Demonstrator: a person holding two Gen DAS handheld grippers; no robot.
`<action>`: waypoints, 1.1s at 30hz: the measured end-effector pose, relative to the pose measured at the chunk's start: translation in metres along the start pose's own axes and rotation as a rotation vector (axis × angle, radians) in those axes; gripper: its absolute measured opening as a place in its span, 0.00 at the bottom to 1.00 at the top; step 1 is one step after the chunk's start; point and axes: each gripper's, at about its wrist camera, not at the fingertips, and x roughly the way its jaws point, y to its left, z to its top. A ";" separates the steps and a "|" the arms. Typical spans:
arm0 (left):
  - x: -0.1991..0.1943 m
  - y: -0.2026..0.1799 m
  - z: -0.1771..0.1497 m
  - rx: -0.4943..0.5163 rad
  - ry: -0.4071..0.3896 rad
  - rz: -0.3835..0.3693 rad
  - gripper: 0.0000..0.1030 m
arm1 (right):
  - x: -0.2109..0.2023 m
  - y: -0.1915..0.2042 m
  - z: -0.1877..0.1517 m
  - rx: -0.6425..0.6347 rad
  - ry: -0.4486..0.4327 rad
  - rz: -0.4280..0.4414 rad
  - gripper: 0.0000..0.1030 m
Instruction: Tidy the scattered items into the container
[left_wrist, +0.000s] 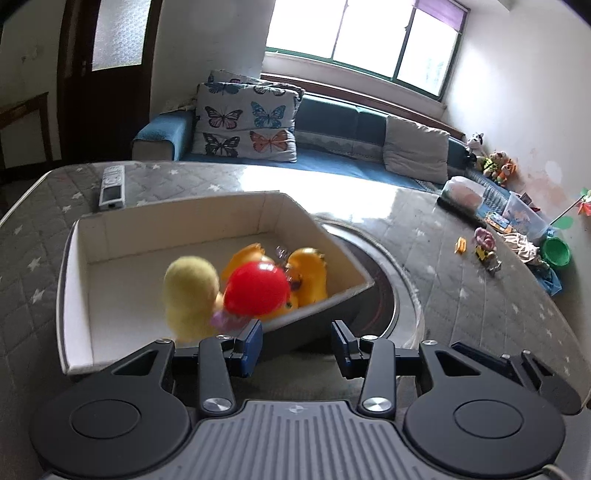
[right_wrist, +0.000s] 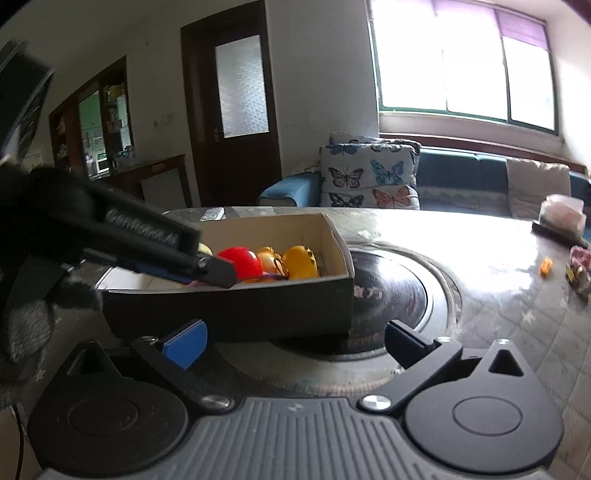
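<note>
An open cardboard box (left_wrist: 110, 236) stands on the quilted table; it also shows in the right wrist view (right_wrist: 258, 306). Inside lie a pale yellow fuzzy toy (left_wrist: 190, 295), a red ball-shaped toy (left_wrist: 256, 291) and orange rubber ducks (left_wrist: 308, 275). My left gripper (left_wrist: 297, 345) is open and empty, just at the box's near rim, with the toys right ahead of its fingertips. In the right wrist view the left gripper's fingers (right_wrist: 218, 271) reach over the box from the left. My right gripper (right_wrist: 295, 341) is open and empty, in front of the box's dark side wall.
A round dark inset (right_wrist: 399, 291) lies in the table beside the box. Small toys (left_wrist: 484, 251) lie scattered at the table's right. A remote control (left_wrist: 112, 186) lies behind the box. A green bowl (left_wrist: 556, 252) and plastic containers (left_wrist: 524, 216) stand at the far right edge.
</note>
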 end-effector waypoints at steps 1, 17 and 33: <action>-0.001 0.000 -0.003 0.001 0.001 0.006 0.42 | -0.002 0.000 -0.001 0.004 0.003 0.002 1.00; -0.008 0.015 -0.050 -0.045 0.027 0.065 0.42 | -0.004 0.007 -0.018 0.040 0.064 -0.022 1.00; -0.018 0.022 -0.073 -0.074 0.018 0.117 0.42 | -0.004 0.018 -0.025 0.048 0.109 -0.027 1.00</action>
